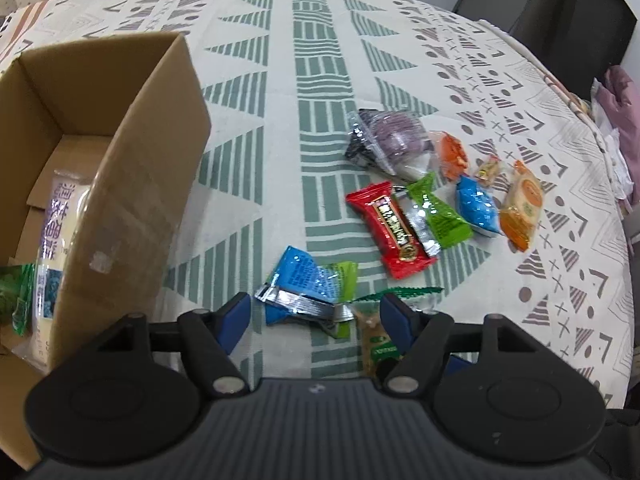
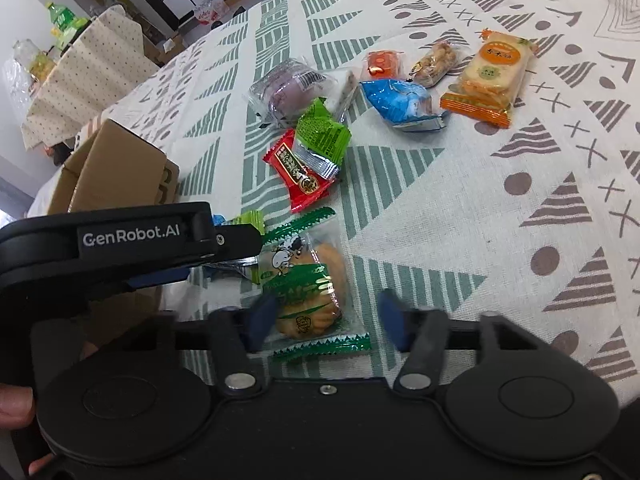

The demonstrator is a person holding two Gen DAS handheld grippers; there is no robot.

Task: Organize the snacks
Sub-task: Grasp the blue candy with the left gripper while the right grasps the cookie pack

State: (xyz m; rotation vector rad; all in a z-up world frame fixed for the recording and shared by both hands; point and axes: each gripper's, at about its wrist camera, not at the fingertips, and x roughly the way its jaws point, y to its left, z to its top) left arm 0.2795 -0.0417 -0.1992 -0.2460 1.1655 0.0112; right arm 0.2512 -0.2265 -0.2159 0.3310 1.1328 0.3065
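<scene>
pickup is the step in hand: left gripper (image 1: 316, 312) gapes over a blue packet (image 1: 304, 280) near the table's (image 1: 280, 100) near edge, beside the box (image 1: 132, 184); right gripper (image 2: 324, 316) straddles a green-wrapped cookie (image 2: 308, 288), pads apart (blurred). next: close, lift, drop in box.

A table under a cream cloth (image 1: 460, 52) with green and grey patterns carries everything. A cardboard box (image 1: 132, 184) stands at its left edge. Towards the right edge lie loose snacks: a purple bun (image 1: 394, 138), a red packet (image 1: 394, 228), a green packet (image 1: 438, 210), a blue packet (image 1: 478, 206) and an orange cracker pack (image 1: 522, 204). Nearer the front edge lie a crumpled blue wrapper (image 1: 304, 280) and a clear-wrapped biscuit (image 2: 310, 286).
</scene>
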